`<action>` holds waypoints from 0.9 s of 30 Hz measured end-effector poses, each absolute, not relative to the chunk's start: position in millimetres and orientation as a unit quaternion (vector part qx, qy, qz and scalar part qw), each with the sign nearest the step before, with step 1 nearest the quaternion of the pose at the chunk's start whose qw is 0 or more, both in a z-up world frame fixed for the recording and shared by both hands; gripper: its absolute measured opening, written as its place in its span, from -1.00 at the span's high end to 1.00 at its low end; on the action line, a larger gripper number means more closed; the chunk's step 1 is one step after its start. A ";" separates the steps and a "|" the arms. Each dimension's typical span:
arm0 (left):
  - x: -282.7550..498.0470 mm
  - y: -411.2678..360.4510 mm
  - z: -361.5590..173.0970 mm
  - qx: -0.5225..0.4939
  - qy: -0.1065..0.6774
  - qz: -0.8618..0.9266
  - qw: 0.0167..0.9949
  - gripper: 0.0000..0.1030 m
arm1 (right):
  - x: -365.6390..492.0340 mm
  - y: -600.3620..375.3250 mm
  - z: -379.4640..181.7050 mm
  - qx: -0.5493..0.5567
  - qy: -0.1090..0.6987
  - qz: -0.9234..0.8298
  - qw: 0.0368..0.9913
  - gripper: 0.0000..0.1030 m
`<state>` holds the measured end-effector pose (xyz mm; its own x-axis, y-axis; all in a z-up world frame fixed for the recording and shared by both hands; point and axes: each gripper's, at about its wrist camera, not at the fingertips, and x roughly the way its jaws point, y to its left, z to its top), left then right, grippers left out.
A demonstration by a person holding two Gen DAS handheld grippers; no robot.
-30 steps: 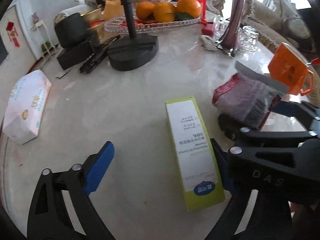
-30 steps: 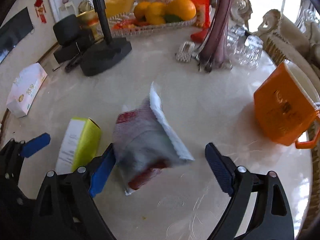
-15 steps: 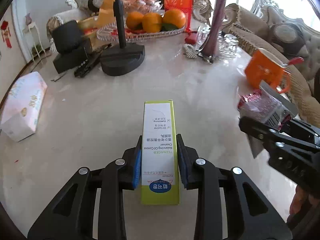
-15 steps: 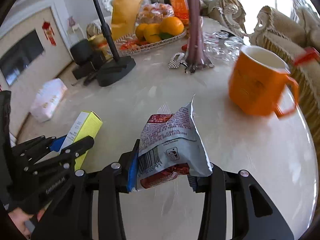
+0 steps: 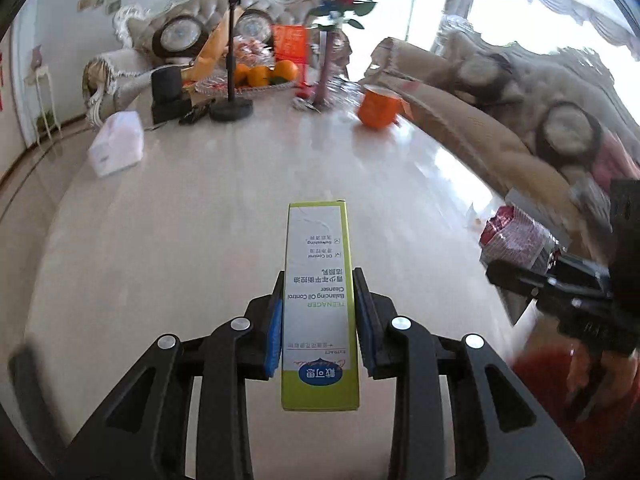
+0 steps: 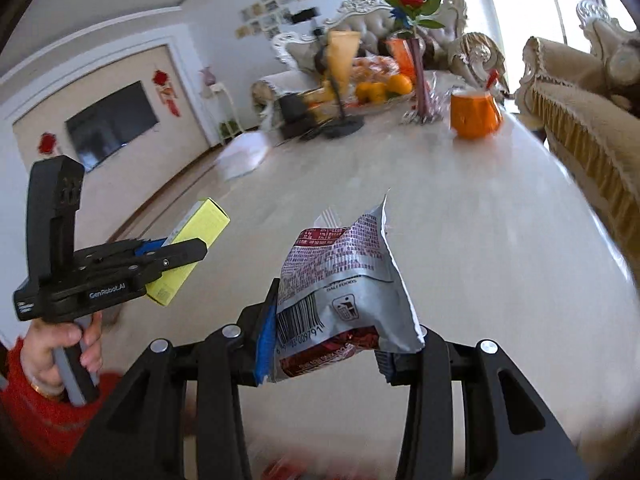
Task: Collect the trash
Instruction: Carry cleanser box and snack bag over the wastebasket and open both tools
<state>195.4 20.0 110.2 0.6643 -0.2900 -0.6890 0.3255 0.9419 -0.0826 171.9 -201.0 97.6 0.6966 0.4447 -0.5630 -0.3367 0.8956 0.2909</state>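
Left wrist view: my left claw point(image 5: 318, 330) pinches the green-and-white carton point(image 5: 319, 304) at lower centre above the pale table point(image 5: 180, 240), snack wrapper point(image 5: 516, 240) at right edge; right wrist view: my right claw point(image 6: 326, 340) clamps that wrapper point(image 6: 344, 292) at lower centre, carton point(image 6: 188, 248) at left.

Bright daylight is admitted from the windows point(image 5: 560, 12) at upper right, which are blown out to white in both views. A pale sheen is thrown across the marble tabletop point(image 5: 440, 160). Strong barrel distortion is seen, with black vignetting at the corners. Motion blur is smeared over the far clutter and the sofa point(image 5: 500, 128); the green carton point(image 5: 320, 300) and the snack wrapper point(image 6: 344, 280) are rendered sharp.
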 end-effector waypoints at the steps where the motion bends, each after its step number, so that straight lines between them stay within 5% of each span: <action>1: 162.4 21.4 103.6 0.038 0.375 -0.167 0.911 0.40 | 136.6 -198.6 87.5 0.092 0.334 0.222 0.911 0.25; 8: 52.7 9.0 -3.9 0.030 0.479 -0.189 0.857 0.40 | 76.7 -175.2 -12.4 0.113 0.448 0.197 0.865 0.25; 14: 62.0 -17.8 -123.2 0.003 0.562 -0.180 0.807 0.40 | 98.9 -145.8 -111.4 0.054 0.548 0.155 0.820 0.25; 20: 71.2 -18.6 -167.6 0.018 0.611 -0.154 0.776 0.40 | 110.5 -130.8 -140.4 0.023 0.573 0.135 0.808 0.23; 21: 72.2 -18.0 -172.5 0.016 0.619 -0.152 0.771 0.27 | 108.5 -126.6 -143.1 0.019 0.574 0.133 0.808 0.20; 22: 72.3 -18.2 -176.0 0.019 0.623 -0.147 0.768 -0.20 | 104.2 -124.2 -148.6 0.016 0.579 0.133 0.804 0.15; 23: 71.7 -17.6 -177.4 0.021 0.625 -0.145 0.767 -0.42 | 105.8 -122.2 -152.0 0.015 0.585 0.133 0.800 -0.20; 24: 71.7 -17.8 -178.2 0.022 0.625 -0.146 0.766 -0.56 | 105.9 -122.1 -155.2 0.015 0.588 0.131 0.798 -0.56; 27: 70.7 -15.7 -179.6 0.033 0.620 -0.141 0.771 -0.56 | 92.6 -131.5 -155.4 0.015 0.591 0.128 0.796 -0.64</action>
